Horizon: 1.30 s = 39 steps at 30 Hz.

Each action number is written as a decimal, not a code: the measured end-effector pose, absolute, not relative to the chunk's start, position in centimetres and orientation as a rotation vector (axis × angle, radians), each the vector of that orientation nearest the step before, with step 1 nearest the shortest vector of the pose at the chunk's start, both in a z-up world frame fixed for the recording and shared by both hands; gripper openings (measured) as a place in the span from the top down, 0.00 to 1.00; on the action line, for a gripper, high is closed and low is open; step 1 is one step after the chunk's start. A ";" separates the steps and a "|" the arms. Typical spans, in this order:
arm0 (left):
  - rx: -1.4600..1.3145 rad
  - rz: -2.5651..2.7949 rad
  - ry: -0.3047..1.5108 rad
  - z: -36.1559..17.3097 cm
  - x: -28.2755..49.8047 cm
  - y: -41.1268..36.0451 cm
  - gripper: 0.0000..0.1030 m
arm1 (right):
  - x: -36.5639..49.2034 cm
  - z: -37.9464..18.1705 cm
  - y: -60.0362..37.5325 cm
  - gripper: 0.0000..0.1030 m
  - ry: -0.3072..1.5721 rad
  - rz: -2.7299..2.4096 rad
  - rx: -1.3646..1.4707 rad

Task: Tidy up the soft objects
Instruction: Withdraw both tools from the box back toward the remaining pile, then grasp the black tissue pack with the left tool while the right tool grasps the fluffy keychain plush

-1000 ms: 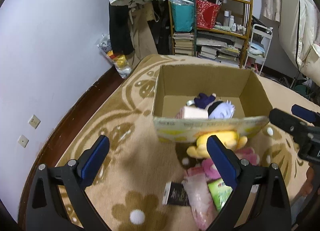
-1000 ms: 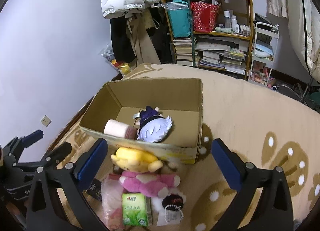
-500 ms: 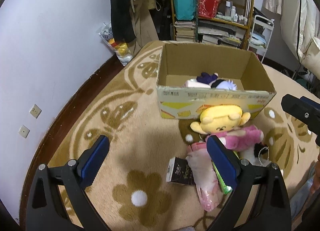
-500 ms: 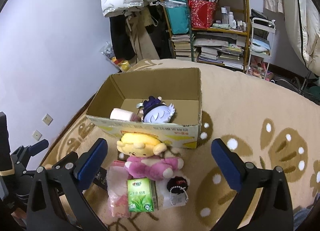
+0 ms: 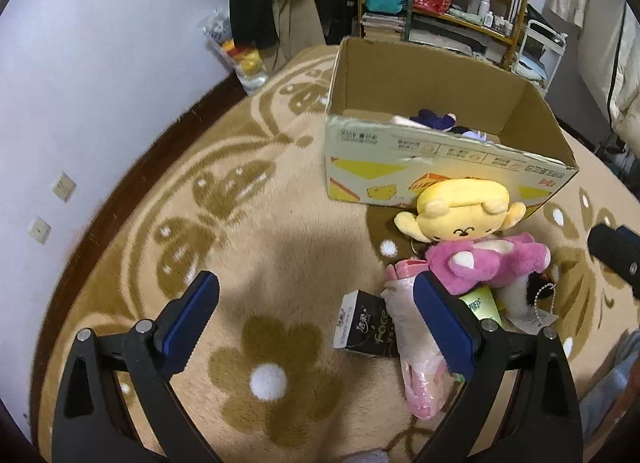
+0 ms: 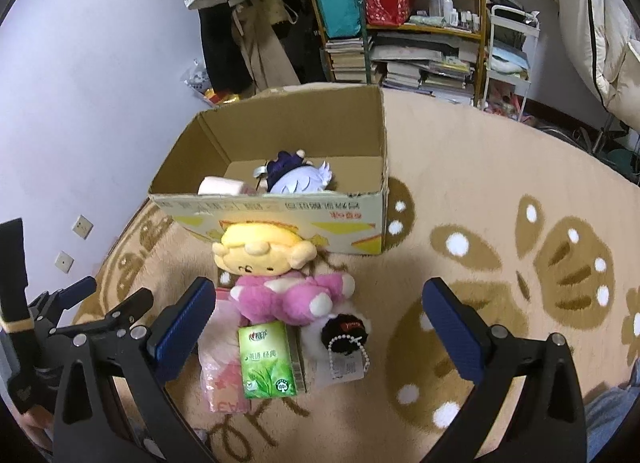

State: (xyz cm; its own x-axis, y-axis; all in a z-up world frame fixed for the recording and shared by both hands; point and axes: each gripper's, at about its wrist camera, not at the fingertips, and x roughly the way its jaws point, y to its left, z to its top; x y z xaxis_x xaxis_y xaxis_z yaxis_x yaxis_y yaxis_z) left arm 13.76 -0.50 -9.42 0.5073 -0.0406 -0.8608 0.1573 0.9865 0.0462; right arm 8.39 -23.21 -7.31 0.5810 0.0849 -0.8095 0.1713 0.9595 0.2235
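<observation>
Soft items lie piled on the rug (image 6: 500,167) against the box (image 6: 280,219) front, presumably staged for loading. The doll (image 6: 276,275) tops the heap, over a tissue pack (image 6: 267,361) and a pink packet (image 5: 412,347). Inside the box sits one plush (image 6: 298,179), partly hidden. Left gripper (image 5: 316,323) and right gripper (image 6: 312,327) both gape wide — each empty, touching nothing.

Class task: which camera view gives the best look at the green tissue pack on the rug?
The right wrist view. There the green tissue pack lies face up and unobstructed below the pink plush. In the left wrist view only a sliver of it shows, mostly hidden behind the left gripper's right finger.
</observation>
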 end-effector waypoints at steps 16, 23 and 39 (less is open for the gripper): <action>0.108 -0.115 1.142 -12.4 14.6 -0.4 0.06 | 9.2 -11.6 -22.1 0.00 1.093 -0.054 0.283; 0.093 -0.124 1.198 -14.0 15.0 -0.6 0.06 | 10.0 -13.5 -21.7 0.00 1.148 -0.067 0.283; 0.090 -0.120 1.287 -17.1 16.8 -0.8 0.06 | 10.9 -17.1 -21.6 0.00 1.236 -0.095 0.279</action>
State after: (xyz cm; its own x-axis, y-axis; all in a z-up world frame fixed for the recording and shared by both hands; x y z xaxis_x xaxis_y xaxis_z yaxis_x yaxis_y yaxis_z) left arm 16.80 -0.82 -17.10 0.2753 -0.0391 -0.9606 0.1394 0.9902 -0.0004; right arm 10.90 -21.58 -17.06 0.3292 0.0787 -0.9410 0.2220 0.9621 0.1581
